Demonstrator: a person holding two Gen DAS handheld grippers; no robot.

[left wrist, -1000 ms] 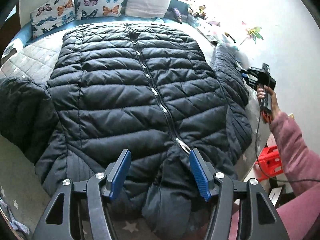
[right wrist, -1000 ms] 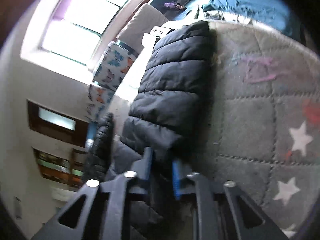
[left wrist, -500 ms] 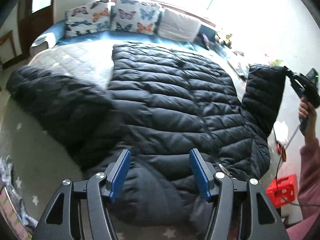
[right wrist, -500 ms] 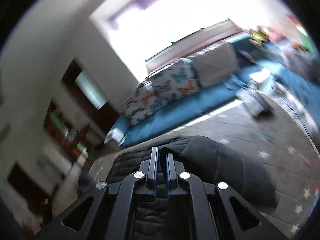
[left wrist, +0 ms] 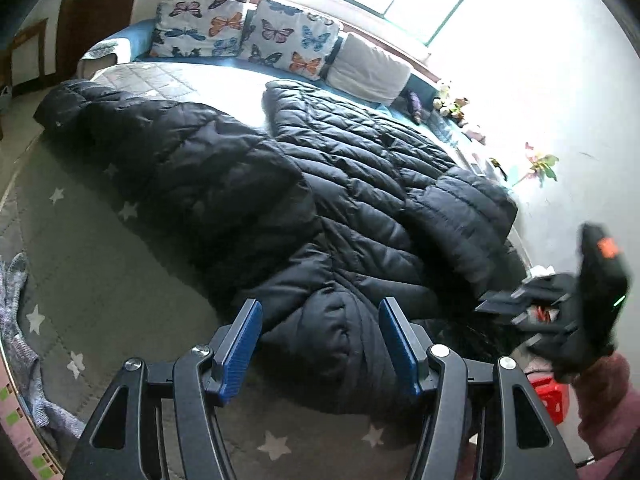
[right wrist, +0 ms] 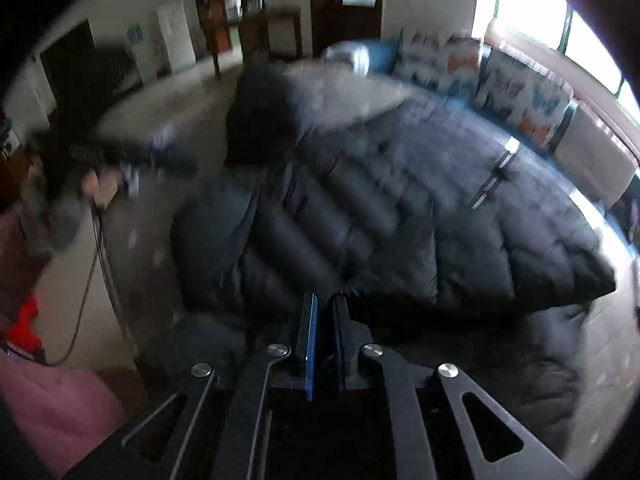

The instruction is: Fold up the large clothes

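A large black quilted down jacket [left wrist: 352, 184] lies spread on a grey star-patterned bed cover [left wrist: 100, 256]. Its right sleeve [left wrist: 460, 216] is folded over the body. Its left sleeve [left wrist: 132, 136] stretches out to the left. My left gripper [left wrist: 320, 336] is open and empty, hovering over the jacket's collar end. My right gripper [right wrist: 322, 312] is shut on the edge of the folded sleeve [right wrist: 460, 280], seen blurred in the right wrist view. It also shows at the right edge of the left wrist view [left wrist: 500, 304].
Butterfly-print pillows [left wrist: 240, 32] and a white pillow [left wrist: 368, 68] line the far side under a bright window. A grey garment [left wrist: 16, 320] lies at the bed's left edge. A red crate [left wrist: 548, 396] stands on the floor at right. A wall [left wrist: 560, 100] runs close along the right.
My right gripper carried the right sleeve from hanging in the air over onto the jacket body and swung toward the near end. My left gripper shifted left, still open.
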